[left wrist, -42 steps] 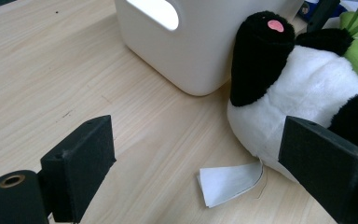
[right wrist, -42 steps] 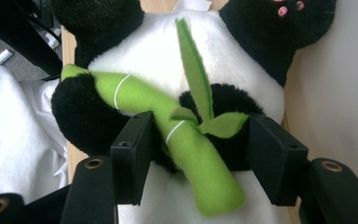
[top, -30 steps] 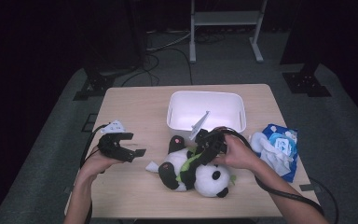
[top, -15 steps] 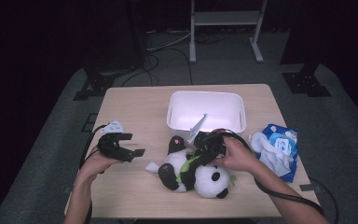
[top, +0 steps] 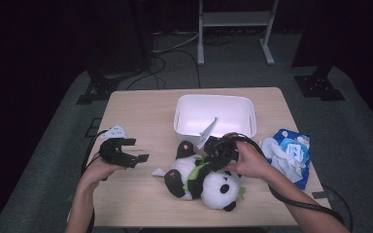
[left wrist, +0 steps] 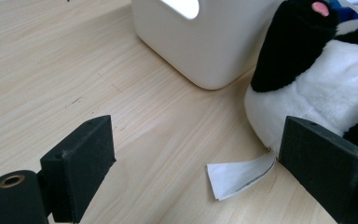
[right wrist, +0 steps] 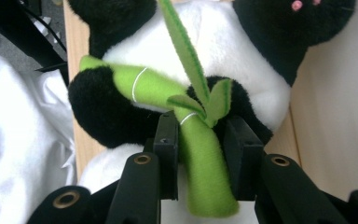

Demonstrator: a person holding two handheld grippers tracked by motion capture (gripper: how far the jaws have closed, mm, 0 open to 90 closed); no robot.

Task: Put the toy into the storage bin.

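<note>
Two hand-held grippers: right point(right wrist: 200, 154) clamps plush panda's point(top: 209, 182) green bamboo point(right wrist: 200, 163), left point(left wrist: 205, 163) gapes

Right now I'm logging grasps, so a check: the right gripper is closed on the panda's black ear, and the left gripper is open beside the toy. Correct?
Not quite. The right gripper is closed on the green bamboo stalk that the panda holds, not on its ear; the right gripper view shows the stalk between the jaws. The left gripper is indeed open beside the toy.
</note>
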